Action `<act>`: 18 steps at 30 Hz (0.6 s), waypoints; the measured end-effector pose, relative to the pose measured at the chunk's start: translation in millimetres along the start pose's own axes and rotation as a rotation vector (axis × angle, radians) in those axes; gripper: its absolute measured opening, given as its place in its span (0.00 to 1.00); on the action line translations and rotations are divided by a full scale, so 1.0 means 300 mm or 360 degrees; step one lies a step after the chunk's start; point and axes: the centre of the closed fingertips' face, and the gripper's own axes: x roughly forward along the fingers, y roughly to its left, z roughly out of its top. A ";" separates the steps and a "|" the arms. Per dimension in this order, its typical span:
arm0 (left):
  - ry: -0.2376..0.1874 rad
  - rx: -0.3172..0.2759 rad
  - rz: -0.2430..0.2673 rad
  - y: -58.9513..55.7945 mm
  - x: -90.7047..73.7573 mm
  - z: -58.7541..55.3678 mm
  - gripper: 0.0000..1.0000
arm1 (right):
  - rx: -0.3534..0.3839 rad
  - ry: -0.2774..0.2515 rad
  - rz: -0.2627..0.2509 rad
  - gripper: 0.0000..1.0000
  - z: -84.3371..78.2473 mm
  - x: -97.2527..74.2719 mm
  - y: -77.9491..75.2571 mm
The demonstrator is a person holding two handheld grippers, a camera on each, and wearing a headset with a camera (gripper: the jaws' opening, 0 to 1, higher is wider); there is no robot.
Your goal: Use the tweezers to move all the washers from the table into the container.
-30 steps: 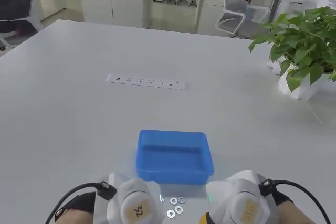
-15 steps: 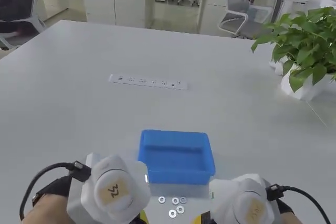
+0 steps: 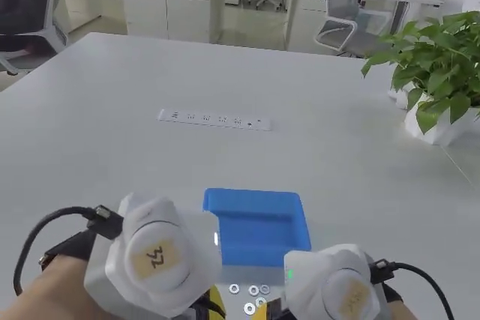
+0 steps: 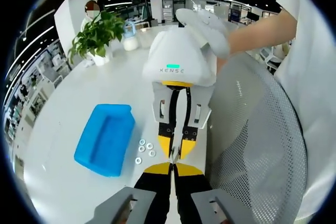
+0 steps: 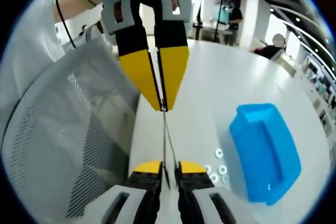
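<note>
Silver washers (image 3: pixel 253 290): five; blue container (image 3: pixel 255 201): one; tweezers (image 5: pixel 165 140): one.

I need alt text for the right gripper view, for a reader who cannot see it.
The right gripper at the bottom and the left gripper at the top both pinch thin tweezers over a white table. To the right, several washers lie beside a blue container; a mesh chair back is on the left.
</note>
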 end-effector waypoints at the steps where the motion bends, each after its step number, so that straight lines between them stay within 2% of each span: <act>1: -0.0015 0.0023 -0.0011 -0.004 0.003 0.017 0.00 | 0.0003 -0.0007 -0.0001 0.08 0.003 -0.002 0.000; 5: -0.0069 0.0085 -0.0040 -0.013 0.017 0.065 0.00 | 0.0023 -0.0031 -0.0017 0.07 0.004 -0.012 -0.003; 10: -0.0112 0.0144 -0.0064 -0.030 0.028 0.089 0.00 | 0.0075 -0.0068 -0.0036 0.08 -0.011 -0.021 0.001; 14: -0.0158 0.0204 -0.0062 -0.050 0.031 0.093 0.00 | 0.0122 -0.0131 -0.0070 0.08 -0.013 -0.023 0.010; 15: -0.0187 0.0286 -0.0036 -0.049 0.030 0.097 0.00 | 0.0120 -0.0142 -0.0082 0.07 -0.012 -0.024 0.011; 16: -0.0199 0.0316 -0.0025 -0.052 0.029 0.096 0.00 | 0.0116 -0.0154 -0.0110 0.07 -0.010 -0.024 0.009; 18: -0.0204 0.0303 -0.0023 -0.061 0.026 0.085 0.00 | 0.0092 -0.0163 -0.0151 0.07 -0.006 -0.021 0.005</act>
